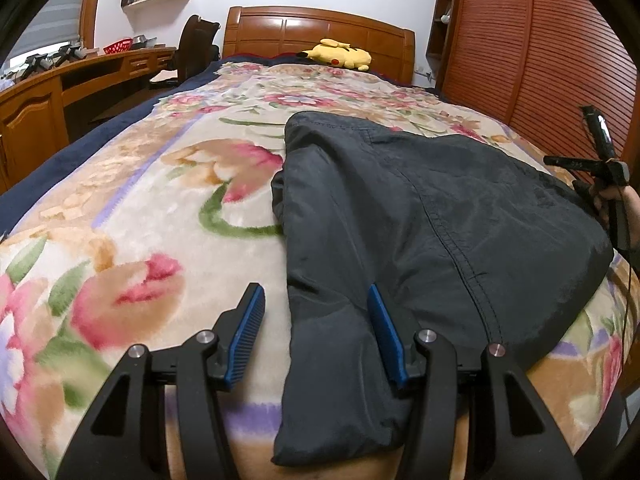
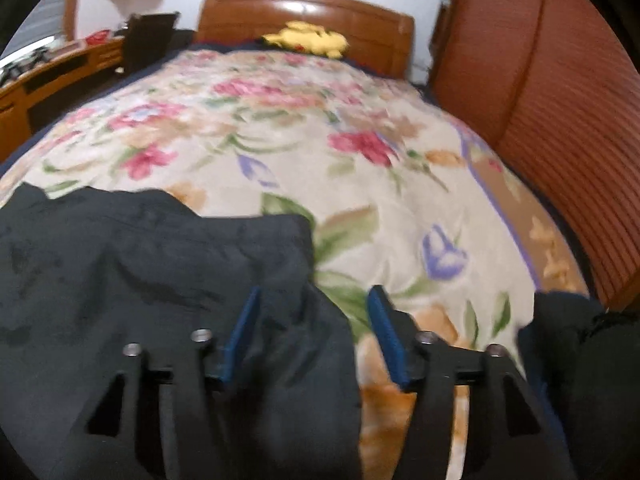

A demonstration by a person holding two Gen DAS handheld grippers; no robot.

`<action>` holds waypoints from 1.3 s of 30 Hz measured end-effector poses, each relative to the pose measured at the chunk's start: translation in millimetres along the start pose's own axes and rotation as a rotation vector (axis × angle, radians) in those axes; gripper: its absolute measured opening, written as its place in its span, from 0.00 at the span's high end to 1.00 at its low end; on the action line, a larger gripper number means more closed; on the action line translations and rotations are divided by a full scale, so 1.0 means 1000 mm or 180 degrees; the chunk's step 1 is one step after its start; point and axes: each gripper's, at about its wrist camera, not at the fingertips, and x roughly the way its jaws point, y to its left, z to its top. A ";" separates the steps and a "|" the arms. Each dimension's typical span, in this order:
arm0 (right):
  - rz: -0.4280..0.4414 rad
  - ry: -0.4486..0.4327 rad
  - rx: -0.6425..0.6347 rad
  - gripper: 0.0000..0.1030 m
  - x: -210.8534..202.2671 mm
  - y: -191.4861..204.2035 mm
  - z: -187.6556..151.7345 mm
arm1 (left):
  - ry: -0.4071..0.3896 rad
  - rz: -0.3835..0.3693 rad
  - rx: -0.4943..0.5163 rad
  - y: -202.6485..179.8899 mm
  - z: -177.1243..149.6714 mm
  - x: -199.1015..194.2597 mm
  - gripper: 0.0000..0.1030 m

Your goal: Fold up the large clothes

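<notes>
Here the dark trousers (image 1: 400, 216) lie lengthwise toward the headboard (image 1: 320, 36) — both tools released.

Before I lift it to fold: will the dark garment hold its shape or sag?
The dark garment likely sags: it lies creased and draped over the floral blanket. Its thin, faintly shiny fabric looks light, perhaps slippery.

Trousers (image 1: 420, 220) lie on blanket (image 1: 160, 208), toy (image 1: 340, 54) behind.
</notes>
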 end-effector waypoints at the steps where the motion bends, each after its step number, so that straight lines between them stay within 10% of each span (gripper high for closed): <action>1: 0.0010 -0.0072 -0.0058 0.40 -0.007 0.007 0.003 | -0.0003 -0.0002 -0.0003 0.000 0.000 0.000 0.49; 12: 0.1208 0.0042 -0.0663 0.41 -0.004 0.157 0.034 | -0.0023 0.0018 0.0013 -0.001 -0.001 -0.002 0.49; 18: 0.1169 0.0421 -0.1133 0.41 0.042 0.239 0.037 | -0.0065 0.0038 0.0014 -0.001 -0.002 -0.002 0.49; 29: 0.0591 0.0272 -0.0863 0.53 0.091 0.237 0.059 | -0.0062 0.0132 0.0081 -0.005 0.000 -0.005 0.49; 39: 0.0990 0.0026 -0.0581 0.44 0.007 0.190 0.035 | -0.0059 0.0235 0.0223 -0.019 0.000 -0.025 0.49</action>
